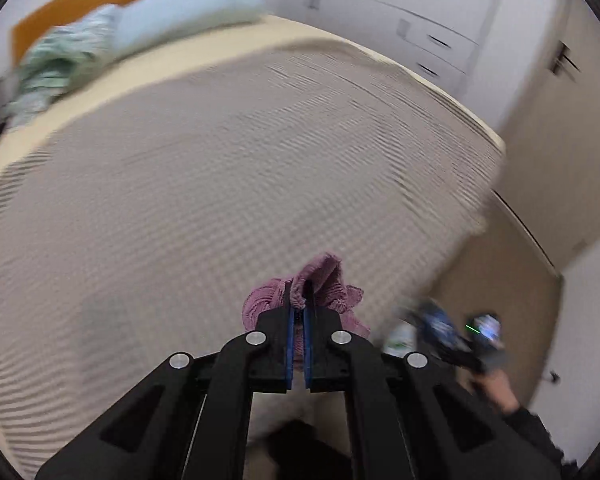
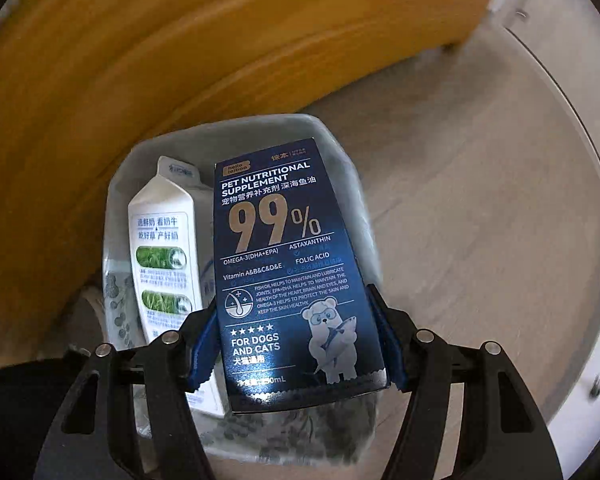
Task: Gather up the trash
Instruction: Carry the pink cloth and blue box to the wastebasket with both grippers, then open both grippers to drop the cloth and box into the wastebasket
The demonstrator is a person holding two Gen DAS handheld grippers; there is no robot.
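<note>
My left gripper point(image 1: 299, 298) is shut on a crumpled pink cloth point(image 1: 328, 280) and holds it above the foot of the bed point(image 1: 220, 160). My right gripper point(image 2: 296, 332) is shut on a dark blue pet supplement box point(image 2: 288, 264) and holds it over a bin lined with a clear bag point(image 2: 340, 148). A white milk carton point(image 2: 164, 248) stands inside the bin, left of the box. The right gripper with the blue box point(image 1: 440, 326) also shows in the left wrist view, low at the right beside the bed.
A beige ribbed blanket covers the bed, with a pale blue pillow point(image 1: 188, 16) and a green patterned cloth point(image 1: 56, 68) at the wooden headboard. White cabinets point(image 1: 440, 40) stand beyond. The orange wooden bed side point(image 2: 140, 60) rises behind the bin on a pale wood floor point(image 2: 480, 220).
</note>
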